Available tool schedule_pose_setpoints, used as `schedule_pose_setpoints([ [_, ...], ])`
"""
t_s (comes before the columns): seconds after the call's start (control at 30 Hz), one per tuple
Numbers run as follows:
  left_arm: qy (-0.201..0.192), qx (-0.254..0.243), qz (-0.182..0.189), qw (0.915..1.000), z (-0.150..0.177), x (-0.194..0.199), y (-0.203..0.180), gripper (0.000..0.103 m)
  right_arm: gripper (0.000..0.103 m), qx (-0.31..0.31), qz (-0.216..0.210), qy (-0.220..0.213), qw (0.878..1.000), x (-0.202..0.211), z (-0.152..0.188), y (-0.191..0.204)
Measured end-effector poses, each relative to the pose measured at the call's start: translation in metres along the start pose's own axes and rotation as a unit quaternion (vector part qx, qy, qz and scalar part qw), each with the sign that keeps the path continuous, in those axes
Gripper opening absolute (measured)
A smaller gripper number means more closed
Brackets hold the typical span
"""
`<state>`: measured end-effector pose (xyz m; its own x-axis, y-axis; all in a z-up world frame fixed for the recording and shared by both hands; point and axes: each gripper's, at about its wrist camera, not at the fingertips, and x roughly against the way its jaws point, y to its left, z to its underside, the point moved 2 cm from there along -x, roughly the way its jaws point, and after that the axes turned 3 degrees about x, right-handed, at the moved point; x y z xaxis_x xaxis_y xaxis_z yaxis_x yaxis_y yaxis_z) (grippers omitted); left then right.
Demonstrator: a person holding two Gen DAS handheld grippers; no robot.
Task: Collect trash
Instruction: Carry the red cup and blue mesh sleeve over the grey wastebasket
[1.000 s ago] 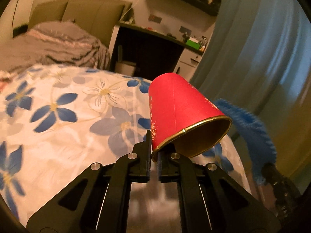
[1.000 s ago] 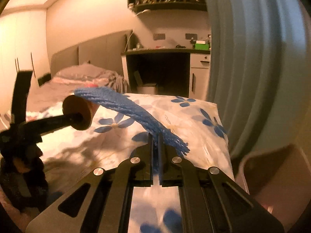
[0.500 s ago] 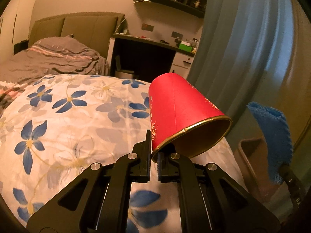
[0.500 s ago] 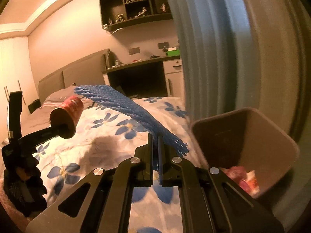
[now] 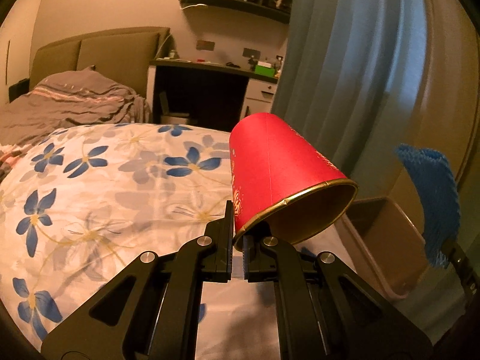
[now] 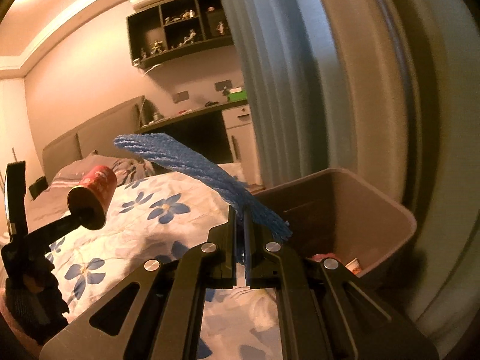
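The left gripper [image 5: 237, 240] points slightly downward, its black jaws nearly together and pinching the gold rim of a red paper cup [image 5: 282, 180], which tilts up and to the right of the jaws with its mouth facing back. The right gripper [image 6: 241, 237] also points slightly downward, its jaws nearly together on a strip of blue foam netting [image 6: 192, 168] that arches up and to the left from between them, a short frayed end hanging right.
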<state>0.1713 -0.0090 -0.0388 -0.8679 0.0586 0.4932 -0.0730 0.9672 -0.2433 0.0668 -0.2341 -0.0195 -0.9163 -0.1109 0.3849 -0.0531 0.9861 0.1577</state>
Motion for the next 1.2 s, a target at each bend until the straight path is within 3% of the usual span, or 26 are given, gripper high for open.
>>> schedule_pose_setpoints([
  [0.57, 0.009, -0.059, 0.059, 0.9965, 0.004, -0.018, -0.083, 0.004, 0.005, -0.023, 0.044, -0.020, 0.999, 0.004, -0.006, -0.043],
  [0.9, 0.019, -0.105, 0.112, 0.9880, 0.014, -0.039, -0.151, 0.004, 0.005, -0.030, 0.066, -0.017, 0.997, -0.003, -0.007, -0.065],
  [1.2, 0.033, -0.125, 0.131, 0.9829, 0.026, -0.059, -0.185, 0.004, 0.005, -0.036, 0.079, -0.012, 0.996, -0.011, -0.010, -0.076],
])
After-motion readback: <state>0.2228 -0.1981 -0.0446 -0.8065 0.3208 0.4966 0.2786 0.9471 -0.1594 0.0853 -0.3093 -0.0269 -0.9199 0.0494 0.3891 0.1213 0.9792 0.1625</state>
